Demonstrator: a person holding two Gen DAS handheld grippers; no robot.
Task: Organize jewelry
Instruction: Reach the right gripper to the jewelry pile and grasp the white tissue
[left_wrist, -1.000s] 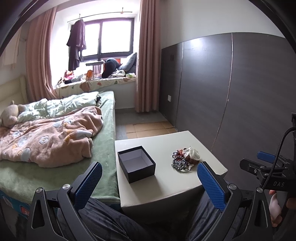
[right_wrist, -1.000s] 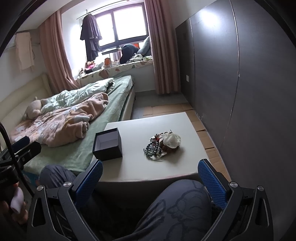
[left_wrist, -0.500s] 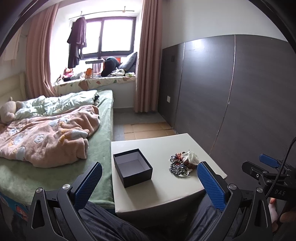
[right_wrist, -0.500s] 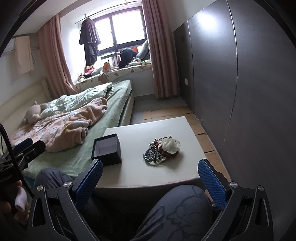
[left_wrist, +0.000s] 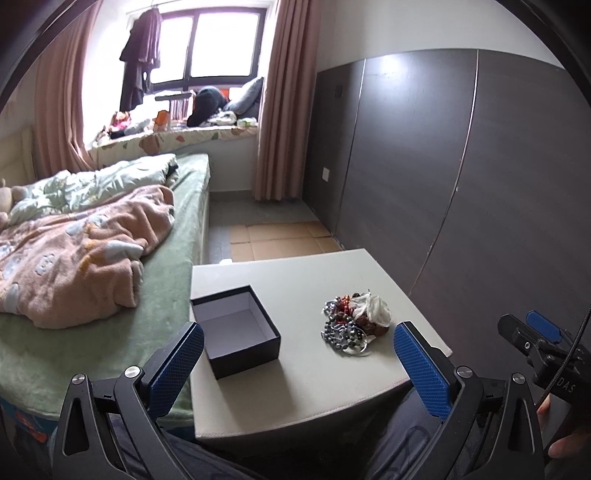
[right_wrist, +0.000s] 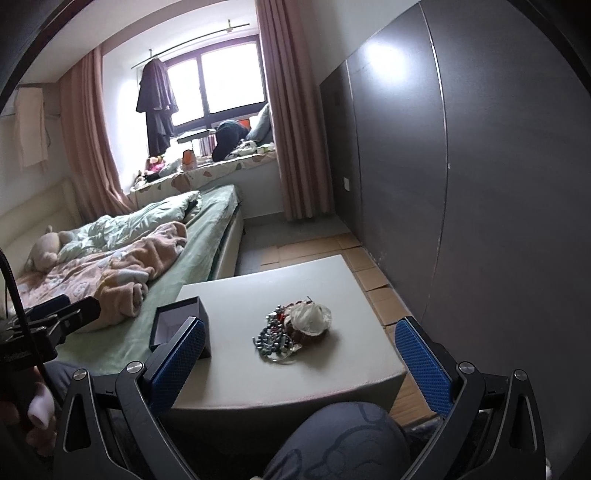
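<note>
Fingers of the left gripper (left_wrist: 298, 360) stand wide apart, released and grasping nothing; the right gripper (right_wrist: 300, 357) is spread just the same, empty, its blue pads framing the low table (right_wrist: 332, 365) from the near side; neither touches anything.

Between and beyond the left fingers sits the open black box (left_wrist: 236, 332), close to the left fingertip and empty as far as its pale inside shows; the heap of jewelry (left_wrist: 354, 322) lies ahead toward the right fingertip, apart from the box, all of it loose on the tabletop. From the right gripper the heap (right_wrist: 293, 330) lies ahead between the fingers, and the box (right_wrist: 181, 326) is partly hidden behind the left fingertip.

The likely trouble is the tangle: beads, chain and a white fabric flower look knotted together, so a pinch on one strand may drag the whole clump, or slip and scatter beads off the near edge of the table onto the person's lap; the box looks light, so a finger brushing its wall could shove it toward the bed-side edge; the two grippers reaching for the same small heap could also knock each other.

Farther out, a bed (left_wrist: 110, 314) with a pink blanket (left_wrist: 74, 258) runs along the left of the table; dark wall panels close the right; nothing stands between fingers and heap.
</note>
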